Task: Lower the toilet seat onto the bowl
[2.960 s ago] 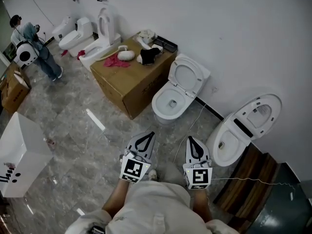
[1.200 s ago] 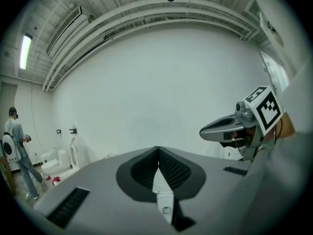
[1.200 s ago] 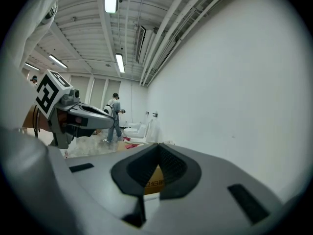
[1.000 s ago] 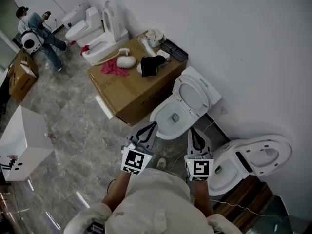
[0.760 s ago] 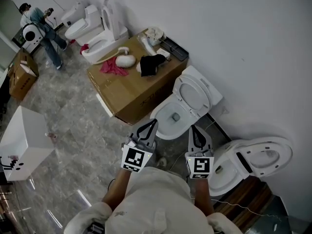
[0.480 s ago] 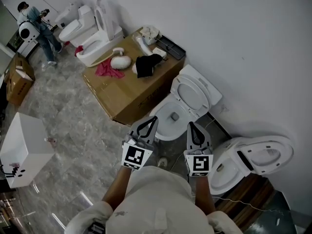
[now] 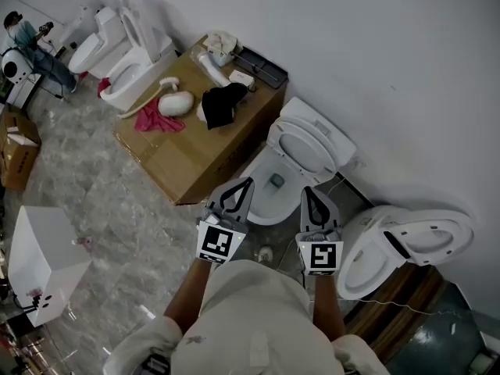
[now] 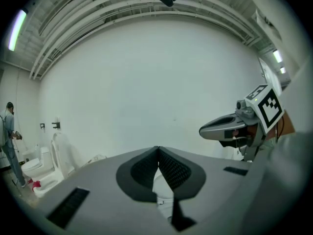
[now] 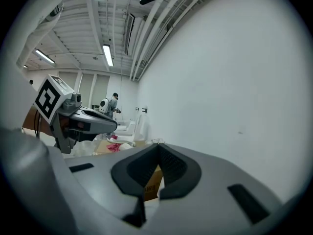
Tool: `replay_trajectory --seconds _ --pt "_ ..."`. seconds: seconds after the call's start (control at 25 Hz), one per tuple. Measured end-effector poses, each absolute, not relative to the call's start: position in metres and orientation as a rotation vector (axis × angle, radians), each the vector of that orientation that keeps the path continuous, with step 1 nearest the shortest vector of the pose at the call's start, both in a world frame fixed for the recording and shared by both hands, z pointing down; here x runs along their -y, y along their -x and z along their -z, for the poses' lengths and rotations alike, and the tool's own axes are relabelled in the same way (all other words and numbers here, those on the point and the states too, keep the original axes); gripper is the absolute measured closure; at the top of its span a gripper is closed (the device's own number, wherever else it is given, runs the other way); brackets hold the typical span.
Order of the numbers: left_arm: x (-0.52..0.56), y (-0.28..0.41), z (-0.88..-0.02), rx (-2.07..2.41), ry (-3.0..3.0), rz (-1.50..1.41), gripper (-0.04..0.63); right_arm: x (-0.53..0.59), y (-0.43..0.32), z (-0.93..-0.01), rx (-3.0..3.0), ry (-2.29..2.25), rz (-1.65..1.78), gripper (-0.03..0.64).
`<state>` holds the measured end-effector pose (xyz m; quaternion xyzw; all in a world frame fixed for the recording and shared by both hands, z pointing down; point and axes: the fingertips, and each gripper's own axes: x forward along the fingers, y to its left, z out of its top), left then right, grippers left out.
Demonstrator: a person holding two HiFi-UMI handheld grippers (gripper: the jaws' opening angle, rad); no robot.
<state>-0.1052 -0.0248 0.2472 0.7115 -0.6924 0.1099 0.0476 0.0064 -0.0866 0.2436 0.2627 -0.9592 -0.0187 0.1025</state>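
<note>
The toilet bowl [image 7: 271, 192] stands against the white wall [image 7: 375, 69], and everything else is placed from it. Its toilet seat [image 7: 308, 142] is raised behind the bowl, tipped back toward the wall. From this steep angle the seat ring and the lid behind it look like one white piece, so I can't say whether they are stacked.

The left gripper [image 7: 247, 181] is in front of the bowl with its tips over the bowl's front-left rim. Its jaws are pressed together with nothing between them. The right gripper [image 7: 306, 191] is at the bowl's front-right side, jaws likewise closed and empty. Both point toward the wall, and neither touches the seat, which sits beyond their tips.

Just left of the bowl is a large cardboard box [image 7: 183, 151], with a black cloth [image 7: 220, 105] and a pink cloth [image 7: 157, 120] on top. To the bowl's right stands a second toilet [image 7: 367, 248], its own lid thrown open. Farther left, past the box, more toilets [image 7: 125, 45] line the wall, and a person [image 7: 30, 41] stands beyond them. A white box [image 7: 39, 260] sits on the marbled floor [image 7: 117, 201], well out from the bowl.
</note>
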Motion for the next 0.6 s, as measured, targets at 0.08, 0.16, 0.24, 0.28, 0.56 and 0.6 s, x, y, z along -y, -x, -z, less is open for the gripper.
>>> replay_trajectory --seconds 0.08,0.16,0.24,0.28,0.56,0.6 --pt "0.039 0.112 -0.251 2.075 -2.211 -0.351 0.583 0.096 0.002 -0.247 2.809 -0.800 0.049 0.609" --pt "0.053 0.118 -0.257 2.030 -2.246 -0.356 0.583 0.108 0.006 -0.258 2.777 -0.833 0.045 0.609" --pt "0.066 0.122 -0.266 1.978 -2.271 -0.358 0.582 0.122 0.007 -0.270 2.743 -0.875 0.042 0.609" --pt "0.073 0.124 -0.270 1.953 -2.284 -0.361 0.581 0.128 0.008 -0.275 2.728 -0.892 0.041 0.609" --pt "0.111 0.129 -0.301 1.794 -2.376 -0.405 0.581 0.165 0.014 -0.306 2.619 -0.979 0.053 0.605" --pt "0.116 0.129 -0.305 1.777 -2.386 -0.410 0.581 0.170 0.013 -0.311 2.605 -0.989 0.053 0.603"
